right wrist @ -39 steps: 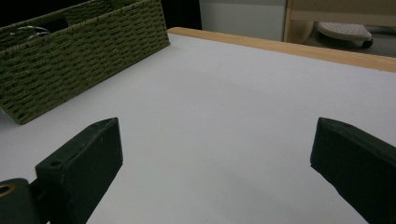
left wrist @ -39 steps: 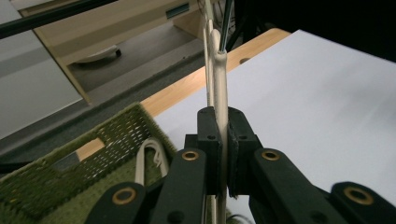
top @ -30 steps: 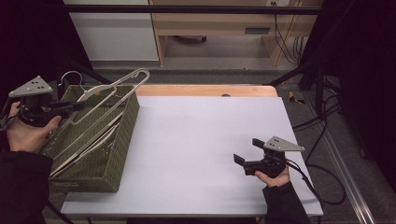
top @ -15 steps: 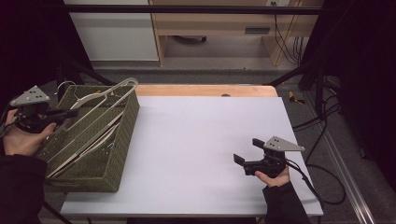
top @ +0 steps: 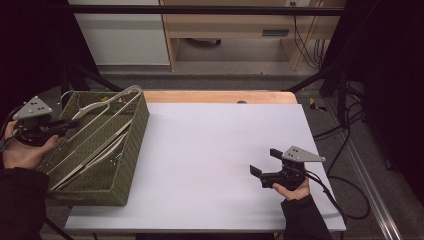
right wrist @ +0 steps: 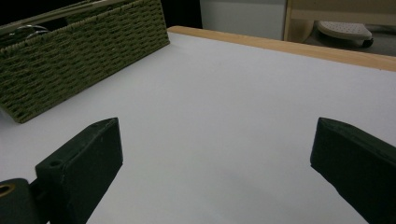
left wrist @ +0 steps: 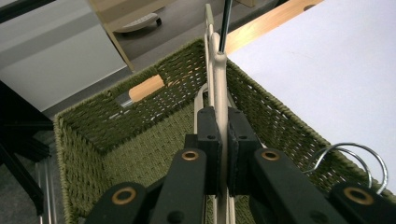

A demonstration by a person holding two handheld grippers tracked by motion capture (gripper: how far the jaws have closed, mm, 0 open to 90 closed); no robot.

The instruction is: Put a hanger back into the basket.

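A pale wooden clothes hanger (top: 107, 107) lies slanted in the green woven basket (top: 135, 145) at the table's left edge, its far end resting over the back rim. My left gripper (top: 67, 122) is at the basket's left side, shut on that hanger. In the left gripper view the hanger (left wrist: 217, 70) runs edge-on between the jaws of my left gripper (left wrist: 223, 135), over the basket (left wrist: 154, 144). My right gripper (top: 265, 161) rests open on the white table (top: 210, 150) at the front right. Its jaws stand wide apart around my right gripper (right wrist: 219, 144), with nothing between them.
More hangers lie in the basket, one with a metal hook (left wrist: 359, 156). A wooden handle (left wrist: 144, 88) is set in the basket's far wall. In the right gripper view the basket (right wrist: 84, 46) stands at the far left. A wooden strip (top: 220, 96) edges the table's back.
My left gripper has moved down and to the left, and the hanger's far end has dropped lower onto the basket's back rim. The right gripper has not moved.
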